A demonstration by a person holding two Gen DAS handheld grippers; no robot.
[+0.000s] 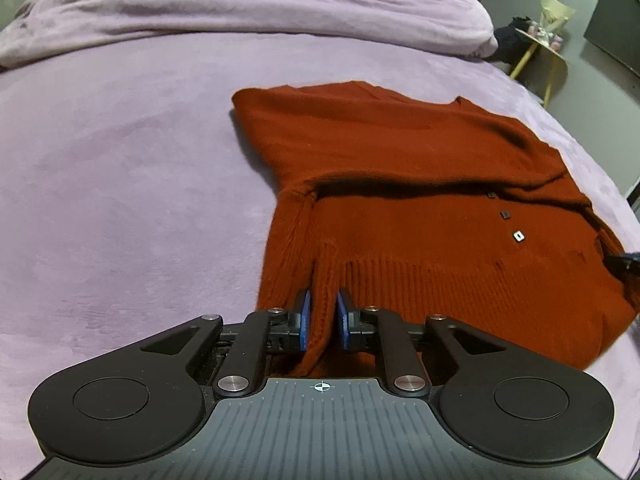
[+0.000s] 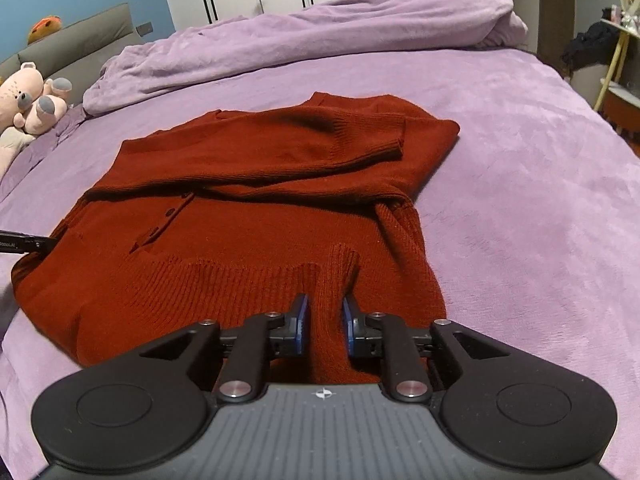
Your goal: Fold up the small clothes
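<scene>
A rust-red knit cardigan (image 1: 420, 200) lies on the purple bed, sleeves folded across its chest, small dark buttons down the front; it also shows in the right wrist view (image 2: 248, 216). My left gripper (image 1: 322, 300) is shut on a pinch of the ribbed hem near the cardigan's left corner. My right gripper (image 2: 325, 304) is shut on a pinch of the ribbed hem near its right corner. The tip of the right gripper shows at the right edge of the left wrist view (image 1: 624, 264); the tip of the left gripper shows at the left edge of the right wrist view (image 2: 24, 243).
A purple sheet (image 1: 120, 184) covers the bed, with a bunched purple duvet (image 1: 240, 8) at the far end. A pink plush toy (image 2: 32, 100) sits at the far left by a grey headboard. A yellow-legged side table (image 1: 540, 52) stands past the bed's far right corner.
</scene>
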